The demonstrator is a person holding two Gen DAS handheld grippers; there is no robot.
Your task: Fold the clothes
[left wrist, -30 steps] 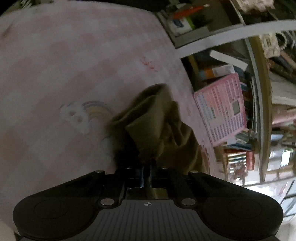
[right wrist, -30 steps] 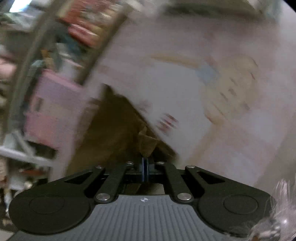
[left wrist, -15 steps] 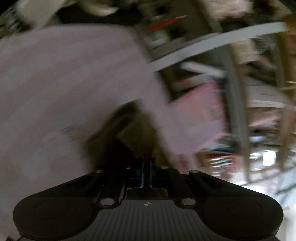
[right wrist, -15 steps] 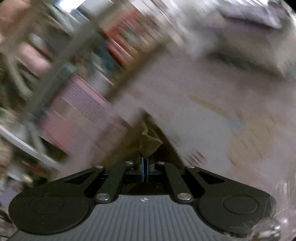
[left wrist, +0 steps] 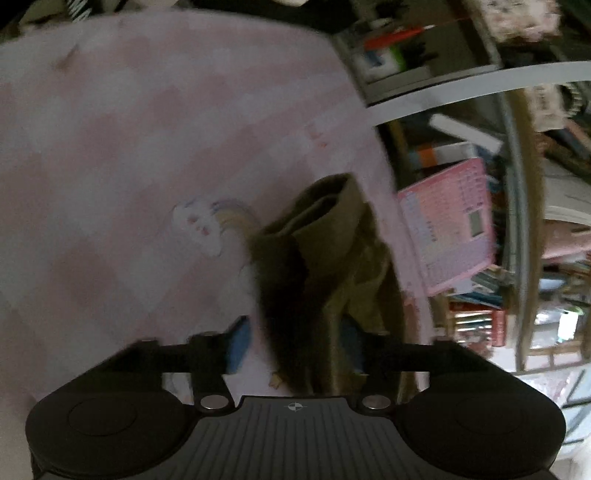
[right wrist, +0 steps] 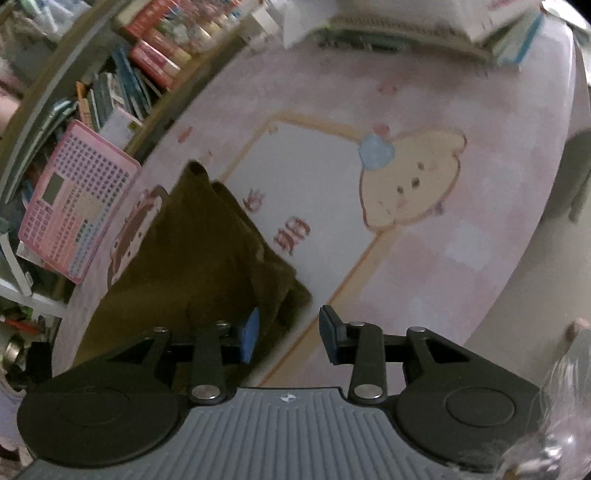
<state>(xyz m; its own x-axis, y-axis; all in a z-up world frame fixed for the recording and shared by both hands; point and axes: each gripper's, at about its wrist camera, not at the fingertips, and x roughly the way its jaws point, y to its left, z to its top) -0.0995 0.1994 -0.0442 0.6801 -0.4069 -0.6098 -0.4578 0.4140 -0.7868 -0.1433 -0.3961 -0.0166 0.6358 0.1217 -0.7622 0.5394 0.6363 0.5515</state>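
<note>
An olive-brown garment [left wrist: 325,254] lies bunched on a pink cartoon-print tablecloth [left wrist: 147,147]. My left gripper [left wrist: 295,343] is open, its blue pads on either side of the cloth's near end. In the right wrist view the same garment [right wrist: 199,251] lies flatter, running from the left finger toward the table's left edge. My right gripper [right wrist: 290,334] is open, with the cloth's corner against the left pad [right wrist: 252,332]; the right pad is over bare tablecloth [right wrist: 406,258].
A pink toy keyboard [left wrist: 447,225] leans beside the table edge; it also shows in the right wrist view [right wrist: 74,195]. Bookshelves [right wrist: 155,62] crowd that side. Stacked items [right wrist: 406,33] sit at the far table edge.
Both grippers were shut on the garment and swinging fast; now both have opened and let go, and the garment rests on the table.
</note>
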